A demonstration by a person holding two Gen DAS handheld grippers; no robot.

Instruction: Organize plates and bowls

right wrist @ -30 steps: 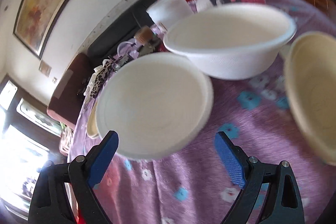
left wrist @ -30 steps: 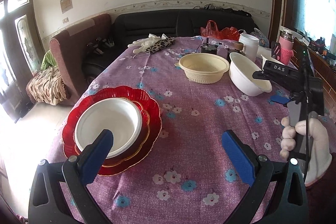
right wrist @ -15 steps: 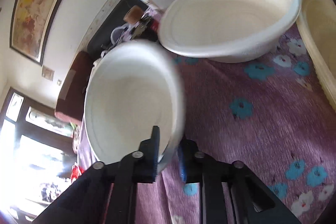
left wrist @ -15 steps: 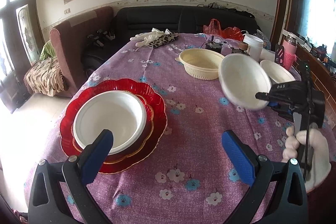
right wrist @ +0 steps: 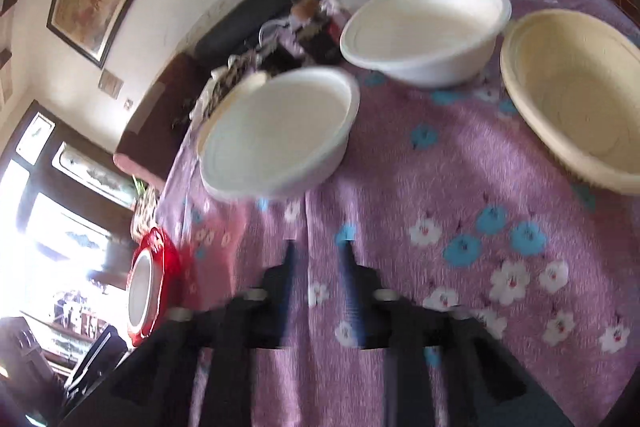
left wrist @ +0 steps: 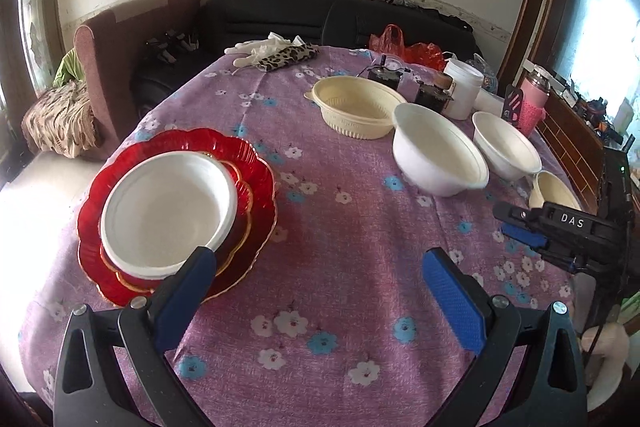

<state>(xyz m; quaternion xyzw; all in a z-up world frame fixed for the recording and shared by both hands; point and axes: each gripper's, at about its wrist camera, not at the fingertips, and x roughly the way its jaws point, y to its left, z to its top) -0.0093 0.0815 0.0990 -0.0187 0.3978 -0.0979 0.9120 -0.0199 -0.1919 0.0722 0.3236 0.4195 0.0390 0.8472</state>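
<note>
The white bowl (right wrist: 276, 135) sits on the bench (right wrist: 460, 187), near a second white bowl (right wrist: 424, 31) and well apart from the red plate stack (left wrist: 176, 211). We judge it light: a hasty regrip at its rim could tip it or push it into its neighbour. It lies ahead of the right claw (right wrist: 318, 279), whose fingers are nearly pressed together and hold nothing. The left claw (left wrist: 316, 287) is spread wide and empty.

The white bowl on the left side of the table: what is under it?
The white bowl sits on a smaller red plate, which lies on a large red plate. The bowl covers the middles of both plates, so anything there is hidden.
</note>
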